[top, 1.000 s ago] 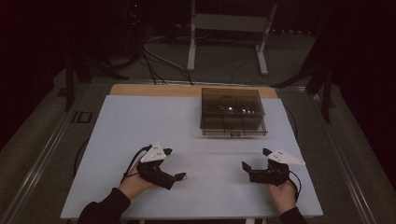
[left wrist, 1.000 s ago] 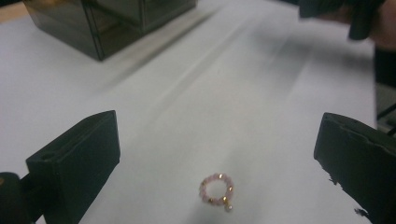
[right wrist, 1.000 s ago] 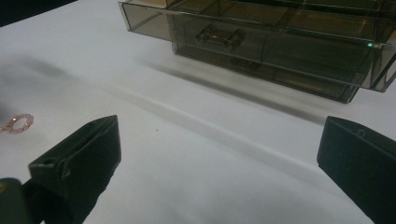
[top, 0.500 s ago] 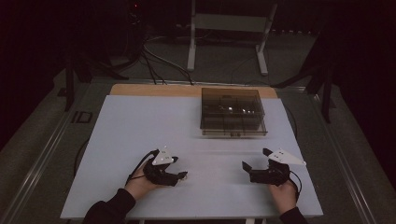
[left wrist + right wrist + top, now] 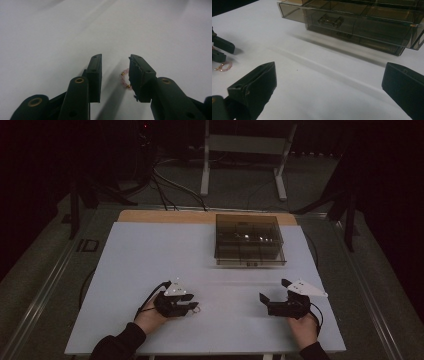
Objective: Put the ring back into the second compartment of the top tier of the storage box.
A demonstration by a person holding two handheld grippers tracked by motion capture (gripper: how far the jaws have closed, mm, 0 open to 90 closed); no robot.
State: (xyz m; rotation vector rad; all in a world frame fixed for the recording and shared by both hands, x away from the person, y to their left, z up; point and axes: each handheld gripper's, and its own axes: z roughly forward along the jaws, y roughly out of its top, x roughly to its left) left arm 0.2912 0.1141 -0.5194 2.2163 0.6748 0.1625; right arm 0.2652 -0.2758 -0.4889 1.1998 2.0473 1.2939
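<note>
On the white table (image 5: 150, 260), the left claw (image 5: 115, 72) has sunk, narrowing around the bracelet (image 5: 124, 79).

Left gripper (image 5: 192, 307) jaws have just been closing (gap remains); right gripper (image 5: 263, 298) gapes wide.

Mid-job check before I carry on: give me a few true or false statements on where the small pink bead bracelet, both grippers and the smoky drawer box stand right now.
1. The small pink beaded bracelet with gold clasps lies on the white table between the left gripper's jaws. True; those jaws have just been closing, and a gap remains on one side.
2. The right gripper is clamped on the bracelet. False; its jaws stand wide apart with nothing between them.
3. The smoky transparent plastic drawer box sits at the table's far side. True.
4. The bracelet is inside the box. False; it lies on the table by the left gripper.
</note>
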